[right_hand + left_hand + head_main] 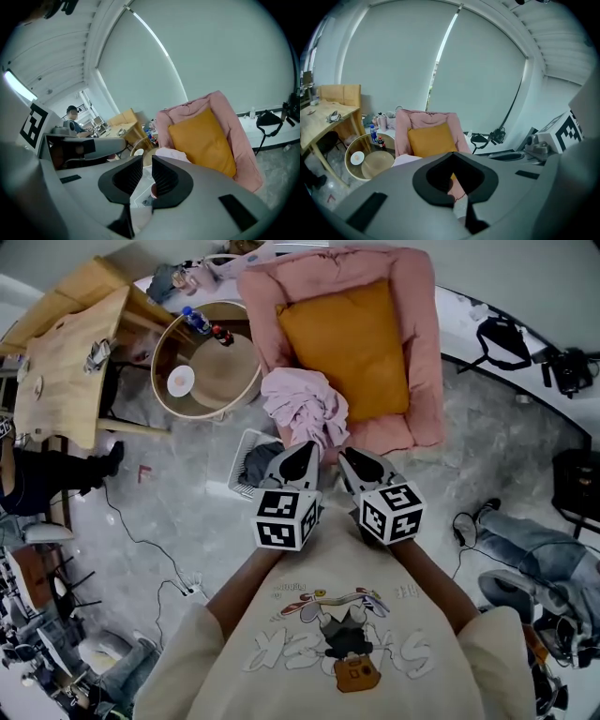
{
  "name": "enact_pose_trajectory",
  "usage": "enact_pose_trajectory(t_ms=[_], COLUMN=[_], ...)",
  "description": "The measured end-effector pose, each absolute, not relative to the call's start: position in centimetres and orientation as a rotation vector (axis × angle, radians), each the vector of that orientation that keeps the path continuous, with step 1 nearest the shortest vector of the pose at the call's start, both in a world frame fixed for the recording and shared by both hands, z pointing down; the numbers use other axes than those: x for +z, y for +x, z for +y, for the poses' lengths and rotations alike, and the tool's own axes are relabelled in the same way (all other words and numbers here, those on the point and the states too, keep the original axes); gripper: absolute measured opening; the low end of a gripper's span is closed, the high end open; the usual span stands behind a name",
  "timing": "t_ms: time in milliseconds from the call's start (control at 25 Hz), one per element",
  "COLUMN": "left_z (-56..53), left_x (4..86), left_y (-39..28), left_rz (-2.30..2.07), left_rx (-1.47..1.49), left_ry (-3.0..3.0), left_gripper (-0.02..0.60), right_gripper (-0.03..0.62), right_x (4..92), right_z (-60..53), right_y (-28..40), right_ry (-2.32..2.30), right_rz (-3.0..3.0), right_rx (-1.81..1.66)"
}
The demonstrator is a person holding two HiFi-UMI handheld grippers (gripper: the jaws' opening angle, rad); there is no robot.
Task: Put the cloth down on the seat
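Clothes [262, 463] in basket [240, 446] near pink cloth [302, 404]

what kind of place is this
Likely a lab or office corner staged as a living room: a pink armchair with a cushion, a round table beside it, and a camera bag left behind it.

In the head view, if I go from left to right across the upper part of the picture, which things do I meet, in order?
Wooden table → round table → orange cushion → black bag.
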State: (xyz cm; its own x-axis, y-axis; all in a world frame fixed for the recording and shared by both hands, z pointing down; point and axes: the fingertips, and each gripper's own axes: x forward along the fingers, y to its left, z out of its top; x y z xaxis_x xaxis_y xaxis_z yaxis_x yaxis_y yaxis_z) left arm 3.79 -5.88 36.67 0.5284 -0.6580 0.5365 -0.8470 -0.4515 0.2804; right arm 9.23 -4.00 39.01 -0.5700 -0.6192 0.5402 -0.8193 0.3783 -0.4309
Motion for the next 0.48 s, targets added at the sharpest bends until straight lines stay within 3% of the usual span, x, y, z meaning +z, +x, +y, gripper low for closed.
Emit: enact_pose_trajectory(t_ms=[480], left_z=[-2.1], left_x=[37.0], left_y=[6.9], left_rz=[-1.264], left_rx=[0.530], left_ry=[2.273], left_gripper=[0.003], right_gripper=[0.020], right_x=[38.9], right_z=[-0.8], right_y=[11.3], right_ry=[1.173], right_rz=[-2.472], right_rx=[1.108])
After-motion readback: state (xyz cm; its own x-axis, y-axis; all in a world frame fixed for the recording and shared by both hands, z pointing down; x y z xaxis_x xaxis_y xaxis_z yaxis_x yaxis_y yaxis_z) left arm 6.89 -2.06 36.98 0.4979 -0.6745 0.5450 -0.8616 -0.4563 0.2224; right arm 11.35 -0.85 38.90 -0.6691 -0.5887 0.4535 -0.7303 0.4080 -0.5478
